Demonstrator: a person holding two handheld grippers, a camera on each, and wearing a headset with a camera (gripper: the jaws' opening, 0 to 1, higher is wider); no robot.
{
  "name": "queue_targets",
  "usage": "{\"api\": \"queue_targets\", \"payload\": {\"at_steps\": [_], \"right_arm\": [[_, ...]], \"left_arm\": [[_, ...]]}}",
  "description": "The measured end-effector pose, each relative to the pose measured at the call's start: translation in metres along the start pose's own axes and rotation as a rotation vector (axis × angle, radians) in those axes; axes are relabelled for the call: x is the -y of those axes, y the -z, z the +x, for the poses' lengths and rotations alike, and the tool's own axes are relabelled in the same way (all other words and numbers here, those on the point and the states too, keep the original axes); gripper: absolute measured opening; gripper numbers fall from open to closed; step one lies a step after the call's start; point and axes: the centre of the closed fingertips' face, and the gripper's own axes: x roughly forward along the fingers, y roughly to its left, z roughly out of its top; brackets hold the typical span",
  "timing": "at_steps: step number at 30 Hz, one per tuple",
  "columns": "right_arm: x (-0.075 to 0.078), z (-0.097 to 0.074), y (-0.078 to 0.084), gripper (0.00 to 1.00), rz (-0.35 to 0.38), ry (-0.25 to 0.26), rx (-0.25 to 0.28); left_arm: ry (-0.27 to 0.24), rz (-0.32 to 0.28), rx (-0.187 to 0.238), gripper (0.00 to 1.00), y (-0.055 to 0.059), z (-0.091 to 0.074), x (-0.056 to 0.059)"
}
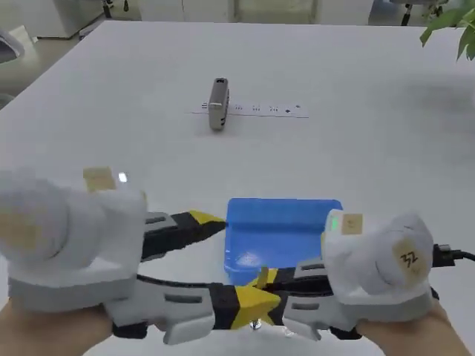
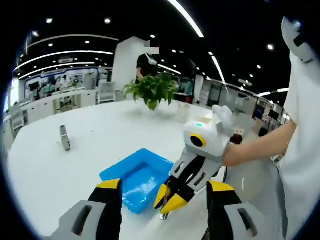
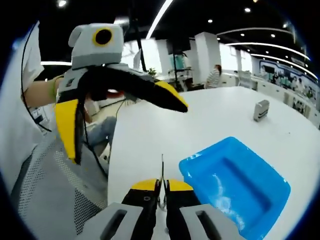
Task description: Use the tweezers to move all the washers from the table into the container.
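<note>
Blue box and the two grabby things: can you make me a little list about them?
container: blue, open on top, on the white table
left gripper: jaws wide apart, holding nothing
right gripper: jaws shut on the tweezers, close by the container
washers: too small to tell
also there: grey box farther back on the table

Beyond the blue container (image 1: 282, 222), the white table (image 1: 356, 141) is left open for passage, interrupted by one small grey device (image 1: 217, 104) standing well apart. The container's near-left corner is crowded by the wide-spread left gripper (image 1: 234, 259) and the right gripper (image 3: 162, 186), clamped on tweezers (image 3: 162, 167).
</note>
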Motion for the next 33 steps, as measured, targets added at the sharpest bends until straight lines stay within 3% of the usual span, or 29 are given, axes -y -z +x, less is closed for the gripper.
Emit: {"api": "queue_targets", "payload": {"at_steps": [5, 10, 16, 24, 28, 33], "right_arm": [[0.005, -0.014, -0.009, 0.02, 0.145, -0.018, 0.079], [0.008, -0.029, -0.016, 0.02, 0.254, -0.034, 0.139], [0.015, -0.056, -0.025, 0.02, 0.4, -0.02, 0.226], [0.033, -0.089, -0.03, 0.02, 0.54, 0.038, 0.333], [0.042, -0.1, -0.034, 0.02, 0.566, 0.056, 0.389], [0.064, -0.112, -0.036, 0.03, 0.578, 0.137, 0.438]], "left_arm": [[-0.134, -0.035, 0.079, 0.93, 0.006, -0.021, -0.003], [-0.225, -0.088, 0.152, 0.99, 0.007, -0.038, -0.003], [-0.295, -0.055, 0.152, 0.99, 0.01, -0.05, -0.003], [-0.331, -0.064, 0.174, 0.99, 0.011, -0.056, 0.002], [-0.345, -0.071, 0.186, 0.98, 0.011, -0.06, 0.006], [-0.37, -0.079, 0.187, 0.98, 0.013, -0.064, 0.005]]}}
